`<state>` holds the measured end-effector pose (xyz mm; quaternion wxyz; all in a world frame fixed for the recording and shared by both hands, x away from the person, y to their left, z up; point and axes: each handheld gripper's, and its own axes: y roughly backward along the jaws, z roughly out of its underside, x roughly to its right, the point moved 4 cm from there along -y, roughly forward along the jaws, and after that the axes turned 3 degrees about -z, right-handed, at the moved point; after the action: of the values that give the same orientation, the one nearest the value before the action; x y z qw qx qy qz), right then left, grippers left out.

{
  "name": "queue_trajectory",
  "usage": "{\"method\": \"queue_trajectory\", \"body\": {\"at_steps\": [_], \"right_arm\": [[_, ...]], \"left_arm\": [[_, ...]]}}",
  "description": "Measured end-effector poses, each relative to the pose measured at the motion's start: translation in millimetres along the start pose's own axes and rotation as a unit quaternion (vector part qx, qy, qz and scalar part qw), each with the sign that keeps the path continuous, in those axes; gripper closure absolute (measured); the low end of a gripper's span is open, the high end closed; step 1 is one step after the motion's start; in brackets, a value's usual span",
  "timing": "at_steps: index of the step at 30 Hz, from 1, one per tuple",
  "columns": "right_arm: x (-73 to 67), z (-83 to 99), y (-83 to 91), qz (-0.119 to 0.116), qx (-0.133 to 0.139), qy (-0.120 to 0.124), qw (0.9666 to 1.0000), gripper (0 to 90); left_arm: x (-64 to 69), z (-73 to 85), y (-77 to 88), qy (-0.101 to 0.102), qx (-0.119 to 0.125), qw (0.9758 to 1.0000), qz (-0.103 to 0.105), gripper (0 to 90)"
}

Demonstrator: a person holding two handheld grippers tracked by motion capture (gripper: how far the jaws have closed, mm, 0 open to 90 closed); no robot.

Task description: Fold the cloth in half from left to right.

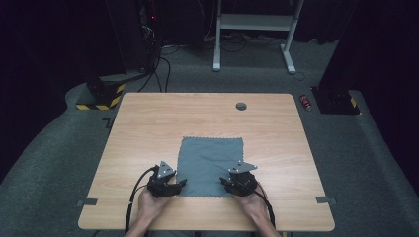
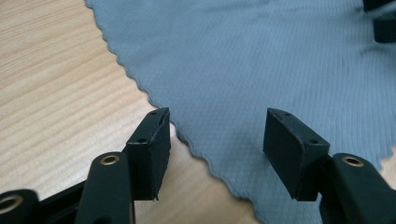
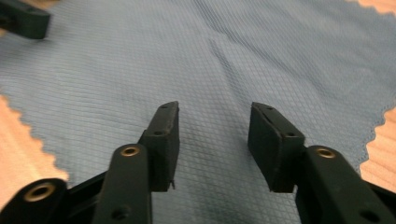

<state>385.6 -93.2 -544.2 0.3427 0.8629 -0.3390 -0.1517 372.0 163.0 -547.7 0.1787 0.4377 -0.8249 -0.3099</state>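
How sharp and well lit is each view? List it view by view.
High view: table lit, surroundings dark, cloth soft. Left gripper view: cloth edge sharp, left gripper jaw bases blurred. Right gripper view: weave crisp near right gripper, far cloth softer.

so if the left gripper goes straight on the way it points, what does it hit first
Probably the grey cloth: the left gripper has its fingers open over the cloth's scalloped near corner, with cloth straight ahead. Its height above the cloth is unclear.

left gripper (image 1: 181, 183): fingers apart, nothing held | right gripper (image 1: 223, 181): fingers apart, nothing held
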Motion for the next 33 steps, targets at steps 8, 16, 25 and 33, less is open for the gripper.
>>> {"method": "queue_trajectory", "body": {"at_steps": [8,16,25,33], "right_arm": [[-15.3,-8.1,3.0,-0.019,0.026,0.01,0.9994,62.5],[-38.5,-23.5,-8.1,-0.055,0.037,0.031,0.9973,69.8],[-62.2,-37.6,-21.6,-0.086,0.035,0.058,0.994,73.7],[-82.3,-46.0,-33.6,-0.104,0.027,0.07,0.9917,74.8]], "left_arm": [[-16.6,-19.0,-8.4,0.028,-0.007,0.9995,0.012,38.4],[-32.8,-37.3,-10.4,0.039,-0.001,0.9992,0.002,38.2],[-50.1,-50.8,-12.9,0.057,-0.002,0.9983,-0.008,37.5],[-60.5,-65.5,-16.4,0.047,0.0,0.9985,-0.027,37.3]]}}
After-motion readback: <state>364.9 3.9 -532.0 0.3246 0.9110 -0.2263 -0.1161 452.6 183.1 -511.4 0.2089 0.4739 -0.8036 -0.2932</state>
